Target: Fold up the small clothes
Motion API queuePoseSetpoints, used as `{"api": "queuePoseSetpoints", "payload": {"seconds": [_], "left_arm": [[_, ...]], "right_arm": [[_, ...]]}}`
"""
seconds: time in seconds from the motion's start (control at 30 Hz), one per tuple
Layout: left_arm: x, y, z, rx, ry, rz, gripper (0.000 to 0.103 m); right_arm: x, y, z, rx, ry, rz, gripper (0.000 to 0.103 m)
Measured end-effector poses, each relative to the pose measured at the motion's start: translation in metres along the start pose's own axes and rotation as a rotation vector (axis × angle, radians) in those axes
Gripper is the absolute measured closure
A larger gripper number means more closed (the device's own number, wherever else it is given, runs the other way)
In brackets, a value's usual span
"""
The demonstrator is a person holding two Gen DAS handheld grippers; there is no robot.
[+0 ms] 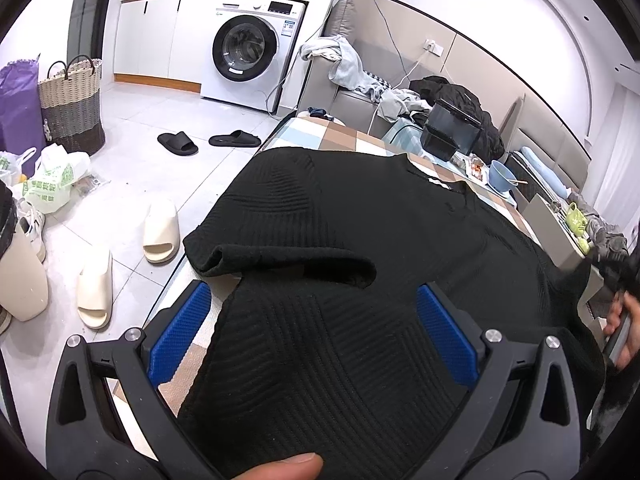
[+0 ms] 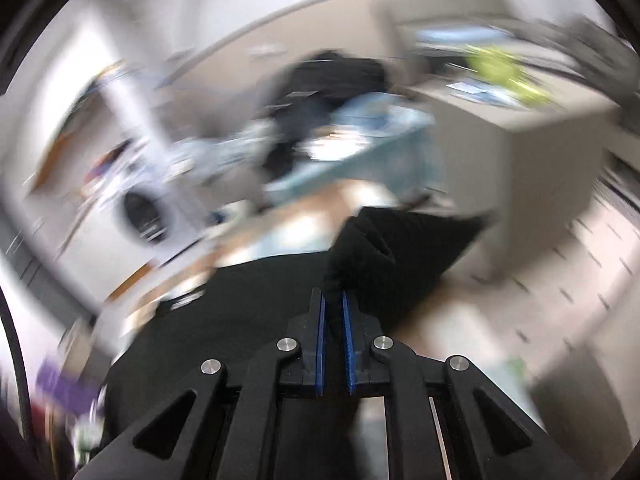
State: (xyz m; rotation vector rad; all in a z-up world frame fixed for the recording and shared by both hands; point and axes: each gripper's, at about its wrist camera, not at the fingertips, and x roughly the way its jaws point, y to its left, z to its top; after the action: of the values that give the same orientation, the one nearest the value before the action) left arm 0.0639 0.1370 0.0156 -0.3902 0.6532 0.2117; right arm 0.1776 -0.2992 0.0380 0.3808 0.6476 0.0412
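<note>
Black ribbed knit garment [image 1: 360, 240] spread over checked table [image 1: 344, 136], left gripper [image 1: 312, 328] released, blue pads wide astride cloth. Right wrist view, blurred: right gripper [image 2: 334, 300] clenched on raised garment fold.

Your sweater [image 1: 360, 248] is black, knit in ribbed blocks that run at angles. The cloth [image 1: 340, 136] under it is checked in tan, pale blue and white. Your tongs [image 1: 312, 332] carry blue ridged pads on black arms. Cream slippers [image 1: 160, 232] and black slippers [image 1: 178, 143] lie on the pale grey floor tiles [image 1: 132, 168].
</note>
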Motion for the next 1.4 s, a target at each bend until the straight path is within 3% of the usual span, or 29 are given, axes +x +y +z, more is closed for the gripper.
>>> {"api": "queuePoseSetpoints", "payload": {"seconds": [0.1,0.17,0.23,0.27,0.37,0.47,0.53,0.63,0.77,0.93,1.0,1.1,1.13,1.23,1.4], "left_arm": [[0.001,0.000,0.000,0.005,-0.004,0.005,0.001],[0.003,0.001,0.000,0.001,-0.002,0.011,0.001],[0.005,0.005,0.000,-0.008,0.002,0.013,0.001],[0.006,0.006,0.000,-0.012,0.004,0.014,0.001],[0.008,0.007,0.000,-0.021,0.008,0.016,0.001],[0.011,0.008,0.001,-0.034,0.012,0.024,0.001],[0.014,0.010,0.002,-0.045,0.019,0.024,0.001],[0.020,0.020,0.005,-0.096,0.041,0.022,0.005],[0.032,0.038,0.013,-0.211,0.087,-0.029,0.017],[0.049,0.058,0.030,-0.349,0.131,-0.100,0.023],[0.057,0.063,0.035,-0.385,0.150,-0.080,0.031],[0.069,0.070,0.040,-0.428,0.172,-0.033,0.069],[0.072,0.070,0.042,-0.432,0.175,-0.025,0.086],[0.074,0.064,0.046,-0.410,0.129,-0.003,0.091],[0.064,0.026,0.075,-0.272,0.029,0.033,0.092]], "right_arm": [[0.008,0.065,-0.014,-0.197,0.099,0.184,0.095],[0.015,0.090,-0.032,-0.278,0.177,0.235,0.094],[0.026,0.103,-0.053,-0.329,0.267,0.235,0.087],[0.031,0.104,-0.059,-0.342,0.292,0.227,0.078],[0.041,0.094,-0.072,-0.321,0.322,0.187,0.064],[0.059,0.074,-0.083,-0.259,0.395,0.087,0.062],[0.066,0.057,-0.088,-0.207,0.443,0.064,0.062],[0.057,0.044,-0.088,-0.183,0.419,0.091,0.061],[0.033,0.040,-0.100,-0.156,0.394,0.129,0.058],[0.012,0.038,-0.108,-0.116,0.356,0.172,0.050],[0.006,0.034,-0.110,-0.092,0.344,0.185,0.050],[0.001,0.032,-0.111,-0.057,0.325,0.190,0.050],[0.001,0.030,-0.111,-0.048,0.321,0.191,0.050],[-0.004,0.021,-0.113,-0.017,0.310,0.195,0.050],[-0.018,0.009,-0.119,0.027,0.294,0.199,0.050]]}}
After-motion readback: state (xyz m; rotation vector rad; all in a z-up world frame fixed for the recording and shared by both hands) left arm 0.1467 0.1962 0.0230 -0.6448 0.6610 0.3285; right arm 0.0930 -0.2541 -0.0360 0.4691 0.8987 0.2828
